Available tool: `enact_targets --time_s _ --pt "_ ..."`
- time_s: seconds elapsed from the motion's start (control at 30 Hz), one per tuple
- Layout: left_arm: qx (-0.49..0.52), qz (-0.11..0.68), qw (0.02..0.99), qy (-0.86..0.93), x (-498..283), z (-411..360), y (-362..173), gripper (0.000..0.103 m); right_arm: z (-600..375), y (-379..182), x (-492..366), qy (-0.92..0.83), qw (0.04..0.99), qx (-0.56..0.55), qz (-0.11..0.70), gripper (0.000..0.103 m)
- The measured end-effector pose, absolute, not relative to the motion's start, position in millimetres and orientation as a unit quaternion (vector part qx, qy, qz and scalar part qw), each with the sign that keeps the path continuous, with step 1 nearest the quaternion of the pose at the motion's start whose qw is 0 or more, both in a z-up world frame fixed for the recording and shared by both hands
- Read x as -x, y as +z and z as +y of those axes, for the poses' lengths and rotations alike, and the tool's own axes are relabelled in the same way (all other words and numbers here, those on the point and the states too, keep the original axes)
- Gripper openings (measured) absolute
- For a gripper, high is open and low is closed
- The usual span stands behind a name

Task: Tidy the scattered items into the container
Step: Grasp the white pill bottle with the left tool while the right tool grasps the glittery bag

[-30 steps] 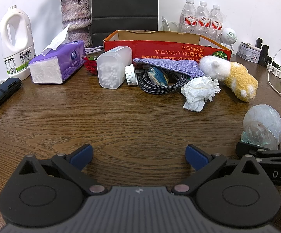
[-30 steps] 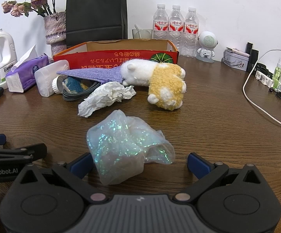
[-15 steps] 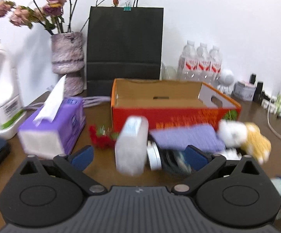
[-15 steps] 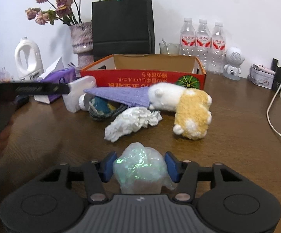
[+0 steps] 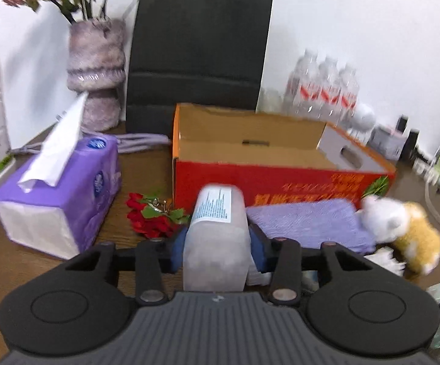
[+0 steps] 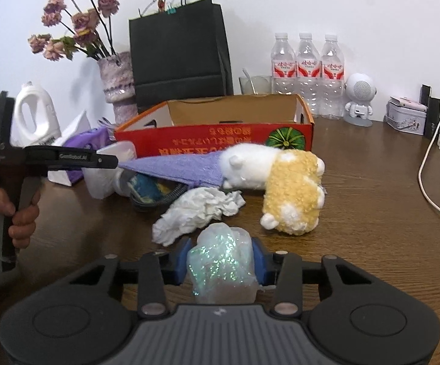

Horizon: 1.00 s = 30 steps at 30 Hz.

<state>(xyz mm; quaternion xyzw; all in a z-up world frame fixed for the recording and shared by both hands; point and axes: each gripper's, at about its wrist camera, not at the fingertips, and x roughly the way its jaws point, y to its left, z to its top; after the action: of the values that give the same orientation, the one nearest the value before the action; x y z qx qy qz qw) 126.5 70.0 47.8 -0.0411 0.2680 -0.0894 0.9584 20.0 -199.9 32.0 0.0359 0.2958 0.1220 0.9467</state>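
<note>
The translucent plastic bottle [image 5: 215, 243] is sitting between the blue pads of the left claw [image 5: 217, 248], just in front of the red cardboard box [image 5: 280, 179]; a second ago that claw was standing wide over bare surface [image 5: 13, 261], far from the bottle. Its jaws are closing now, pads pressing the bottle's sides. The right claw [image 6: 221, 263] is likewise closing on the iridescent crumpled bag [image 6: 221, 261], which a second ago was lying loose ahead of spread jaws. So both hands are probably securing a first item each, and the lift toward the box is likely coming next.

The purple cloth [image 6: 183, 168], plush toy [image 6: 280, 182], crumpled tissue [image 6: 198, 210] and red flower sprig [image 5: 153, 216] are waiting on the surface near the box front.

The left view is smearing with motion, so the bottle's cap end is hard to make out. Whether either held item is already clearing the surface is hiding behind the claw bodies.
</note>
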Motion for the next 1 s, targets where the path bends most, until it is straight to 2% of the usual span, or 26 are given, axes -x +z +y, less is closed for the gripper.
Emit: enact_targets --time_s 0.17,0.27,0.53,0.9,0.93,0.97,1.0 --pt "0.05 0.201 0.977 -0.046 -54 52 73 0.042 -199 38 -7 0.142 0.947 -0.042 0.285 0.04" --pt "0.039 0.187 0.981 -0.035 -16 40 78 0.042 -196 40 0 0.153 0.944 -0.044 0.288 0.04" --pt "0.024 0.213 0.976 -0.039 38 42 73 0.042 -188 37 24 0.175 0.94 -0.057 0.289 0.04" --pt "0.024 0.266 0.962 -0.047 59 46 40 0.043 -164 25 44 0.177 0.933 -0.011 0.312 0.042" --pt "0.027 0.273 0.96 -0.052 57 47 40 0.045 -162 26 45 0.174 0.934 -0.006 0.312 0.043" --pt "0.031 0.279 0.958 -0.057 54 48 40 0.05 -160 27 46 0.17 0.934 0.0 0.314 0.051" --pt "0.034 0.283 0.956 -0.064 50 50 40 0.051 -157 28 47 0.163 0.935 0.005 0.316 0.054"
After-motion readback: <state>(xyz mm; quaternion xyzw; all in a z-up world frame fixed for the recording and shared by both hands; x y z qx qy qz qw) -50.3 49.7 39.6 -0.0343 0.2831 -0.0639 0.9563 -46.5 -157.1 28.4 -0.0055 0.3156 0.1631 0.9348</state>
